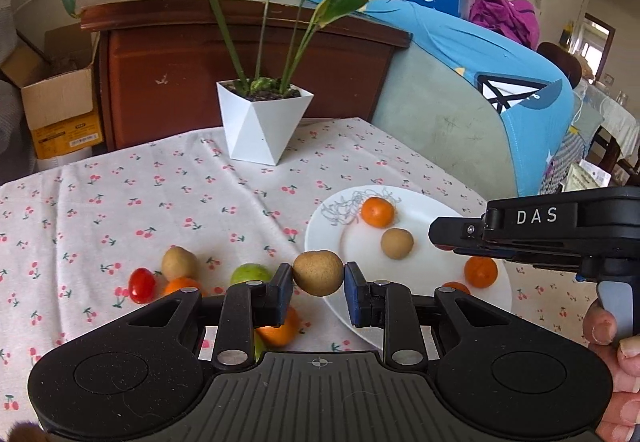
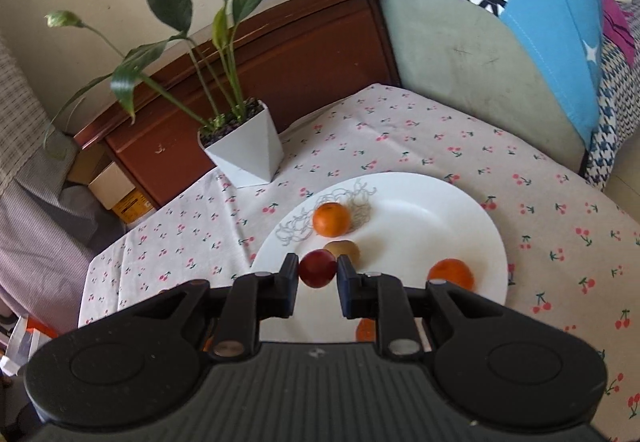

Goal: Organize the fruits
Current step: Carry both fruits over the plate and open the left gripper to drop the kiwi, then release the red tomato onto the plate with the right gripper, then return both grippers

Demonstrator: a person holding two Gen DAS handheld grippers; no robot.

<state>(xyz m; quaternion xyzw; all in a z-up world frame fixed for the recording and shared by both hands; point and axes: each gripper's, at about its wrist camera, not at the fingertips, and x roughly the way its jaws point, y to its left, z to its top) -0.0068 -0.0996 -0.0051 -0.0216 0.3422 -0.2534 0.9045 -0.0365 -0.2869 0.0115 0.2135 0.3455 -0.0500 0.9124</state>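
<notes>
My left gripper [image 1: 318,274] is shut on a brown kiwi [image 1: 318,272], held above the left rim of the white plate [image 1: 424,205]. My right gripper [image 2: 318,269] is shut on a small red fruit [image 2: 317,268] above the plate [image 2: 440,201]. On the plate lie an orange [image 1: 377,211] on a tangle of string, a kiwi [image 1: 397,243] and another orange [image 1: 480,271]. On the cloth to the left lie a red fruit [image 1: 141,284], a kiwi [image 1: 179,262], a green fruit [image 1: 250,274] and oranges [image 1: 278,330].
A white pot with a leafy plant [image 1: 262,121] stands at the back of the cherry-print tablecloth [image 1: 120,201]. A wooden cabinet [image 1: 240,57] and a sofa with a blue garment [image 1: 500,57] lie behind. The right gripper's body [image 1: 560,230] reaches over the plate's right side.
</notes>
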